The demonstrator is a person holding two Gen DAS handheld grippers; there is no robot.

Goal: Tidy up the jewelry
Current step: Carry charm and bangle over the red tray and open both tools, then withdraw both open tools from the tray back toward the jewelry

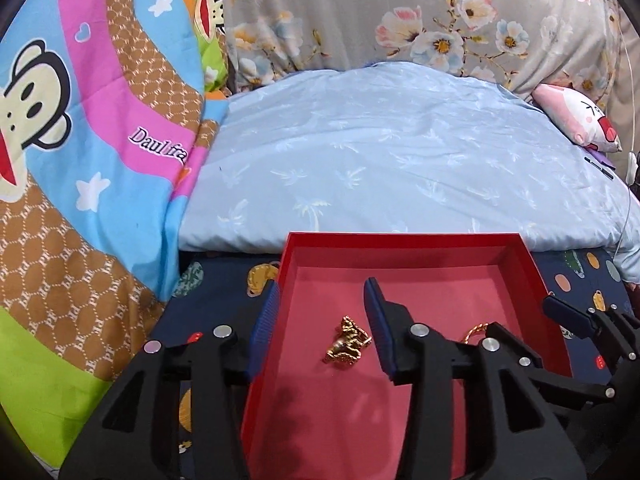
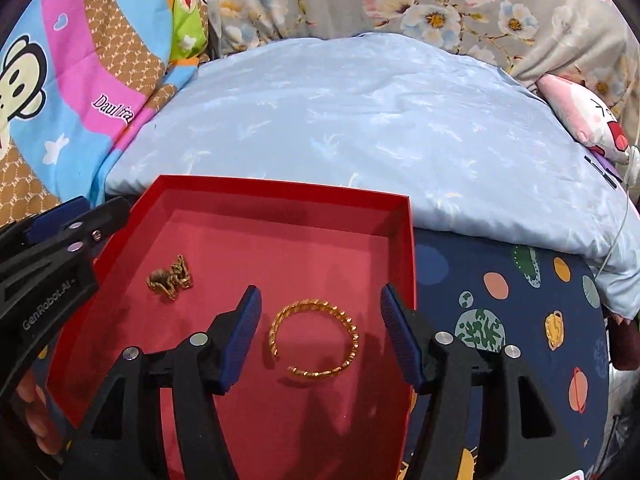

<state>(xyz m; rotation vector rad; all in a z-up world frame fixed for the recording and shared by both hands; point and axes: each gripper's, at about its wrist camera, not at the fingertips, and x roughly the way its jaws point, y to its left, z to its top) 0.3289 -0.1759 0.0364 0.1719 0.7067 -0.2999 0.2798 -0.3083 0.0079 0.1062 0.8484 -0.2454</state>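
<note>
Both claws hang spread apart over a red box [image 2: 402, 216] on a planet-print sheet [image 2: 520, 304]. Between the right gripper's [image 2: 320, 336] fingers, untouched, a gold bangle [image 2: 314, 338] lies on the box floor. Between the left gripper's [image 1: 320, 332] fingers sits a small gold charm [image 1: 348, 340], while the box's left wall runs just inside its left finger. Beyond lie a pale blue quilt [image 1: 380, 152], a monkey-print blanket [image 1: 92, 120] and a floral cushion [image 1: 400, 12].

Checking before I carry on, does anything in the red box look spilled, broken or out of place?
Nothing stands out. The twisted gold open bangle and small gold figurine charm lie apart on the red cardboard box floor, neither visibly damaged.
</note>
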